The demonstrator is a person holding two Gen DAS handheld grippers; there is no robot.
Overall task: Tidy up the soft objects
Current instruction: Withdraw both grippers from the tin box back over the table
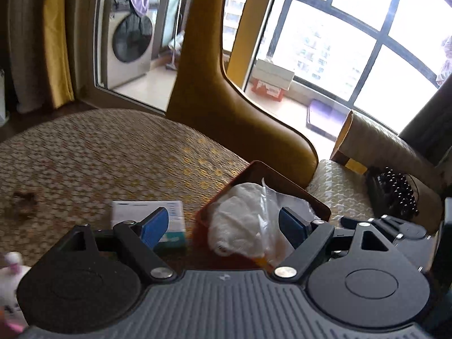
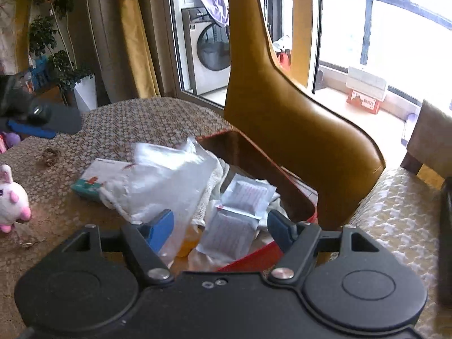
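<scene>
The red box [image 2: 293,197] shows only its far wall and near rim in the right wrist view; its floor is buried under a clear plastic bag [image 2: 169,178], a white cloth [image 2: 209,195] and two sealed sachets [image 2: 248,195] whose print is too small to read. The small carton [image 2: 93,178] is half covered by the bag. The plush rabbit [image 2: 11,197] is cut by the left edge. In the left wrist view the carton's [image 1: 147,212] lettering is blurred, and the dark smudge [image 1: 24,204] on the tablecloth [image 1: 99,155] cannot be identified. The beaded object [image 1: 398,192] on the chair seat [image 1: 339,192] is partly hidden.
</scene>
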